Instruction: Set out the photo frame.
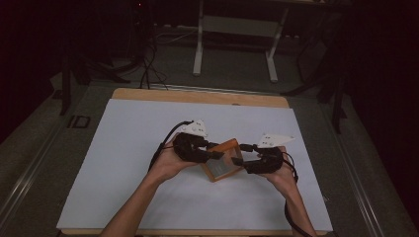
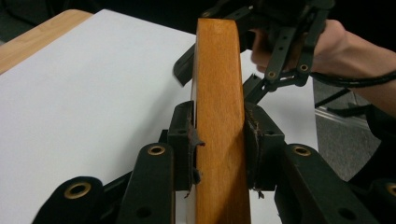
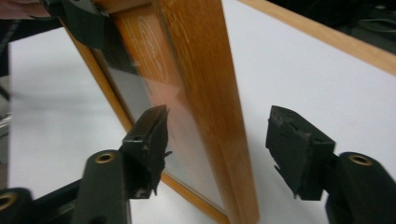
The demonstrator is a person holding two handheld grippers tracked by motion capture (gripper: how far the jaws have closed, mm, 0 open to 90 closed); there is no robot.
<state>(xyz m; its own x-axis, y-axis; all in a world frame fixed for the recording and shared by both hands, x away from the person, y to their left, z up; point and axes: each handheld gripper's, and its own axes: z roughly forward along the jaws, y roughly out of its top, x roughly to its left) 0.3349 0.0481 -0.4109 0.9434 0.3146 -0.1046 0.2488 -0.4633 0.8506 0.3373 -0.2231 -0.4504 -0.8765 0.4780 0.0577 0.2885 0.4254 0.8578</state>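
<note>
Wooden frame [image 3: 205, 93] between the spread-apart tool [image 3: 217, 140] jaws, white table [image 3: 317, 70]

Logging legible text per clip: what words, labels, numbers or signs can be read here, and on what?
None can be read.
Glass pane of the orange-brown wooden picture frame: faint pale oval marking, too blurred to read.
Grey three-cornered plates on the left claw and right claw: small dark marks, too small to read.

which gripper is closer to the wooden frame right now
Left. The left gripper is shut on the wooden frame, pads against both faces. The right gripper is open with its jaws straddling the frame's edge, apart from the wood.
</note>
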